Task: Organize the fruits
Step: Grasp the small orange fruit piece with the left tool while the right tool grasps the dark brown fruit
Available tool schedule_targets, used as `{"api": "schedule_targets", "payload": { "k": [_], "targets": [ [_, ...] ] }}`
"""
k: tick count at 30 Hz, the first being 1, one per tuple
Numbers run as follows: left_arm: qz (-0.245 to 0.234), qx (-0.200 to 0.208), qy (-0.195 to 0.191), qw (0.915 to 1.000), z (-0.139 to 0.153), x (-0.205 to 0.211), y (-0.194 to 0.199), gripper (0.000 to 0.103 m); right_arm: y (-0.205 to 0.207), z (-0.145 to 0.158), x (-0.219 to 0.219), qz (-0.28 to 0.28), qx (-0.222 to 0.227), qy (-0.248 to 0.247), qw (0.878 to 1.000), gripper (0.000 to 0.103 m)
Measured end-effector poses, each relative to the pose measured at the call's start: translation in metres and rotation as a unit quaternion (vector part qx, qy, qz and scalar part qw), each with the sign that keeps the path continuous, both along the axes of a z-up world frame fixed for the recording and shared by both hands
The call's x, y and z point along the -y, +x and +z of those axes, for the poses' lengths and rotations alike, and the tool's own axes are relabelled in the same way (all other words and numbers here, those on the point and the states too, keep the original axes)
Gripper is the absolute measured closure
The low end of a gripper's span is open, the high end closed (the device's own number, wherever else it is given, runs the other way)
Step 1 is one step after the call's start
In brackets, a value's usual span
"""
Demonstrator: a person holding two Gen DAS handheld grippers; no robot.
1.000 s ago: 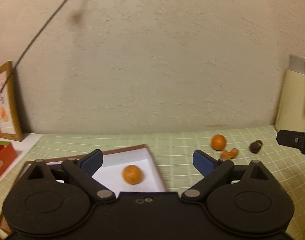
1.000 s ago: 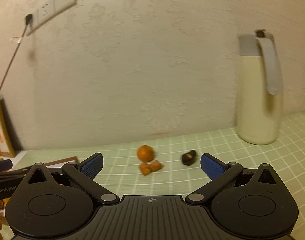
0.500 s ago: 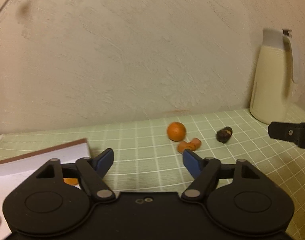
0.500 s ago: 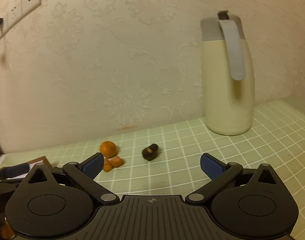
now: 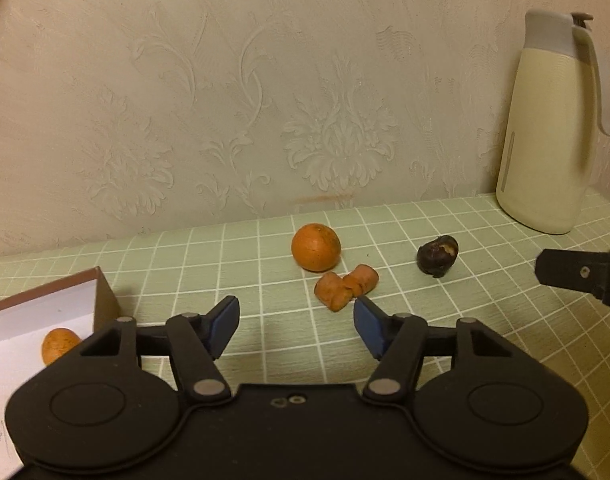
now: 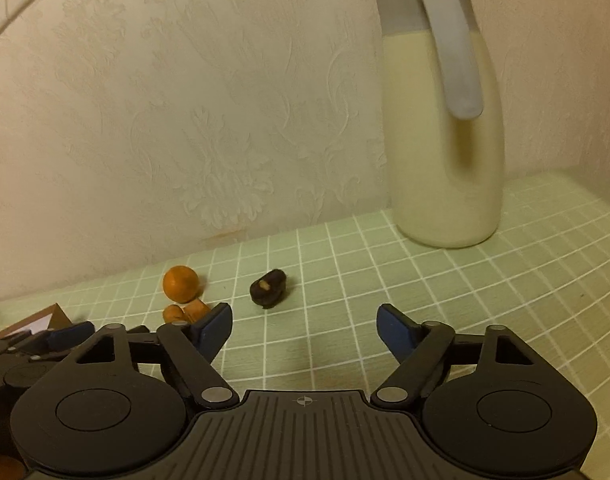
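A round orange (image 5: 315, 247) lies on the green checked tablecloth near the wall, with two small orange pieces (image 5: 345, 286) just in front of it and a dark fruit (image 5: 437, 255) to the right. My left gripper (image 5: 296, 323) is open and empty, just short of the orange pieces. A white box (image 5: 41, 312) at the left holds another small orange fruit (image 5: 58, 344). My right gripper (image 6: 304, 326) is open and empty, a little short of the dark fruit (image 6: 268, 289). The orange (image 6: 180, 284) also shows in the right wrist view.
A cream thermos jug (image 5: 551, 128) with a grey lid and handle stands at the back right against the patterned wall; it also shows in the right wrist view (image 6: 445, 132). A wall socket (image 6: 13, 0) is high at the left.
My left gripper has swung right, away from the box and toward the orange and its pieces. My right gripper has moved right and closer to the dark fruit and jug.
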State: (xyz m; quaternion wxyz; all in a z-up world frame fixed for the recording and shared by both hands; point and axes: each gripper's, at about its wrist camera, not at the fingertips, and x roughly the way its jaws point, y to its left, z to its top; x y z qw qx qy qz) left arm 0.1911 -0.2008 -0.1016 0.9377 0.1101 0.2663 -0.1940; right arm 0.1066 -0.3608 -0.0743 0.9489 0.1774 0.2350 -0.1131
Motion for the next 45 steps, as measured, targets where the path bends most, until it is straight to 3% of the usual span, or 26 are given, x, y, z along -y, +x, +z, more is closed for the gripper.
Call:
{"api": "schedule_targets", "payload": {
  "k": [9, 14, 24, 30, 39, 42, 45],
  "targets": [
    [-0.002, -0.006, -0.006, 1.0, -0.006, 0.009, 0.016, 0.049, 0.046, -0.014, -0.003, 0.026, -0.033, -0.005, 0.999, 0.039],
    [0.0, -0.02, -0.012, 0.9997, -0.014, 0.016, 0.029, 0.058, 0.064, -0.02, -0.003, 0.032, -0.041, -0.008, 0.999, 0.041],
    [0.002, -0.022, -0.021, 0.9995, -0.022, 0.024, 0.043, 0.062, 0.079, -0.027, 0.005, 0.025, -0.041, 0.0, 0.999, 0.042],
    [0.029, -0.026, -0.009, 0.9992, -0.026, 0.018, 0.046, 0.073, 0.087, -0.032, 0.007, 0.022, -0.044, 0.008, 0.999, 0.042],
    [0.024, -0.019, -0.005, 0.9995, -0.028, 0.02, 0.05, 0.076, 0.098, -0.034, 0.003, 0.027, -0.044, 0.016, 0.999, 0.042],
    [0.019, -0.023, -0.013, 0.9995, -0.028, 0.018, 0.052, 0.09, 0.101, -0.036, 0.005, 0.023, -0.046, 0.022, 0.998, 0.042],
    [0.021, -0.021, -0.016, 0.9994, -0.028, 0.018, 0.05, 0.091, 0.105, -0.037, 0.005, 0.022, -0.046, 0.03, 0.998, 0.042]
  ]
}}
